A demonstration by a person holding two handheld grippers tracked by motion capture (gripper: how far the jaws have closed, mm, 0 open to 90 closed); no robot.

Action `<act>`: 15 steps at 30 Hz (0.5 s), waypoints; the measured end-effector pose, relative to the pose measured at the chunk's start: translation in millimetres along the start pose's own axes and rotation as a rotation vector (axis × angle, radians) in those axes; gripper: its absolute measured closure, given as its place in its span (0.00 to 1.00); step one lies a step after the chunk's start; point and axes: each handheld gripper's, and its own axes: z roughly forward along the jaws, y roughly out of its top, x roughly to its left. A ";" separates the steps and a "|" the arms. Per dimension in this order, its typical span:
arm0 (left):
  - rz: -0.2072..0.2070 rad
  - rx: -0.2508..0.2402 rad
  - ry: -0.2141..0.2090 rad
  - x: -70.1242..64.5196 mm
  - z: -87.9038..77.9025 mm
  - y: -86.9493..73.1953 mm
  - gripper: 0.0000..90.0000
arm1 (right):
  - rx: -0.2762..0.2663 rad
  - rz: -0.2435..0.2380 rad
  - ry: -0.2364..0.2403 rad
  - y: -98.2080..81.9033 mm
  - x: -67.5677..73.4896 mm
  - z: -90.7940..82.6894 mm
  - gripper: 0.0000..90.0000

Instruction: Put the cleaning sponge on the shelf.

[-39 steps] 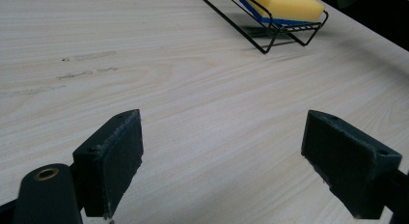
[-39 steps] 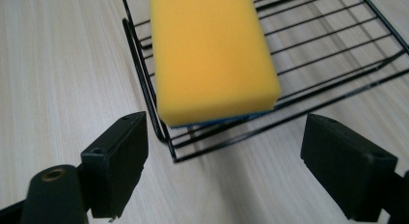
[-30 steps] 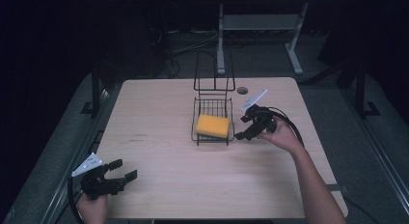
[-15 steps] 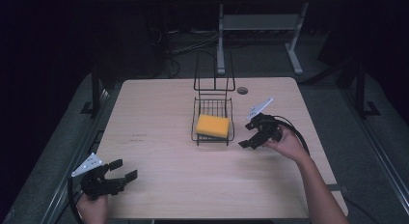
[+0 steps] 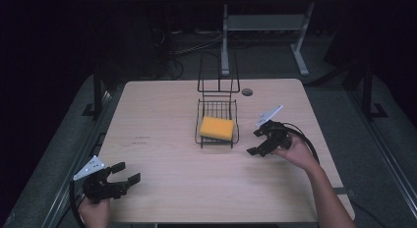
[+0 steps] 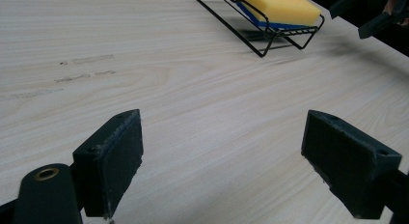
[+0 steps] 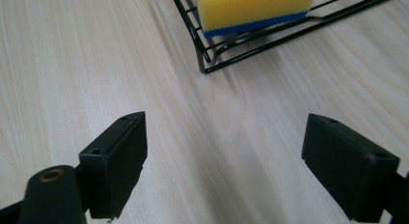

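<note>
Inside wire basket (image 5: 217,110), unlabelled sponge (image 5: 217,128)

surface (image 5: 162,115): pale wood grain, with faint dark scuff marks left of centre
hole (image 5: 247,92): small dark round grommet in the surface, near the far edge
floor (image 5: 344,105): grey, dim
frame (image 5: 260,26): light grey metal legs standing beyond the surface

Left gripper (image 5: 123,175) at the table's near left corner, jaws spread wide, right gripper (image 5: 256,142) toward the right edge, jaws apart, empty
</note>
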 end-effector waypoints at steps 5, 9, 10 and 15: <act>0.004 0.002 0.000 -0.2 0.5 0.1 0.16 | -0.008 0.012 0.006 -6.6 2.3 -2.7 0.18; 0.005 0.004 -0.001 -0.7 1.1 0.0 0.16 | -0.010 0.013 0.008 -10.9 5.4 -4.1 0.18; 0.004 0.002 0.000 -0.9 1.2 0.0 0.16 | -0.008 0.009 0.009 -12.1 5.3 -4.2 0.18; 0.005 0.006 0.001 -0.6 1.1 -0.2 0.16 | -0.010 0.022 0.008 -19.3 8.5 -5.5 0.18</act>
